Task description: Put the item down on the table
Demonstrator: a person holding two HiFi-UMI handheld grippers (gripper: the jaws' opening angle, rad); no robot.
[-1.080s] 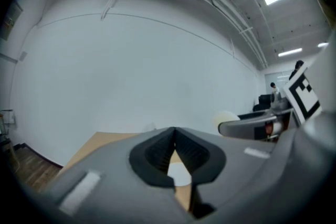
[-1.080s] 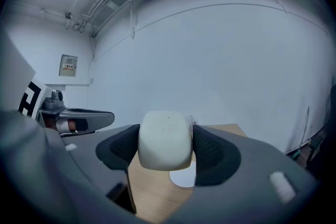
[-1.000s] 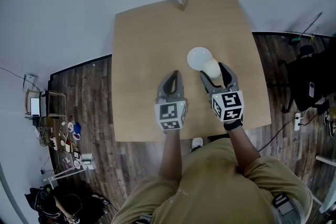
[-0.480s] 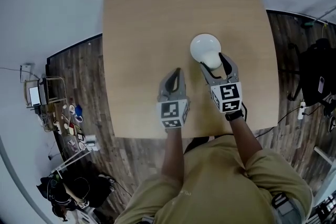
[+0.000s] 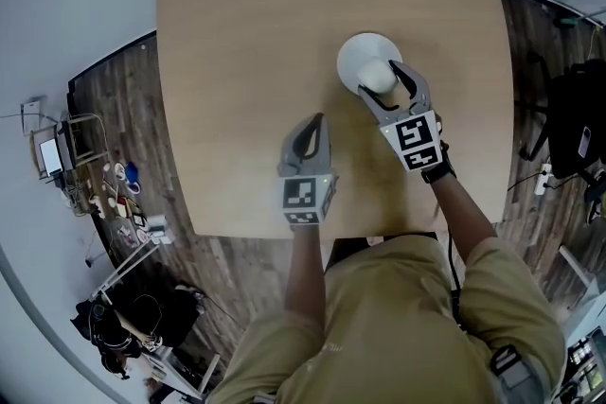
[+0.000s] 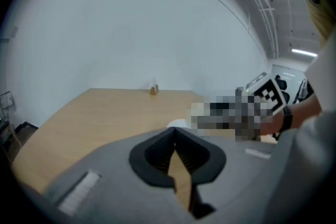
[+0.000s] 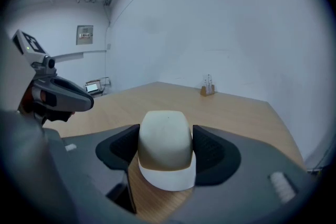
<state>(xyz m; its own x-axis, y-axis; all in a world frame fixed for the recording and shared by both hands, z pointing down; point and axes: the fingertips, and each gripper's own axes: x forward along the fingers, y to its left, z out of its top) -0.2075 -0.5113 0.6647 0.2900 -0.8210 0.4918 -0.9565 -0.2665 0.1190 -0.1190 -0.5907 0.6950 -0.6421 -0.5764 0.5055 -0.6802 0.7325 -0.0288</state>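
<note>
Right gripper [image 5: 383,79] clamps the cream crown of a white brimmed hat-shaped item [image 5: 358,55], toward three o'clock on the table [image 5: 237,61]; left gripper [image 5: 311,126] is closed, empty.

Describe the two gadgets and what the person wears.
The left gripper and right gripper are grey with black-padded jaws; each carries a white cube of black square markers. The person wears a tan short-sleeved shirt and a black band on the right wrist.

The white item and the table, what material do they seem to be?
White item: likely matte plastic or ceramic; smooth, even, no glare, cream dome above whiter brim.
Table: wood or wood-look laminate, matte; light brown with faint grain.
</note>
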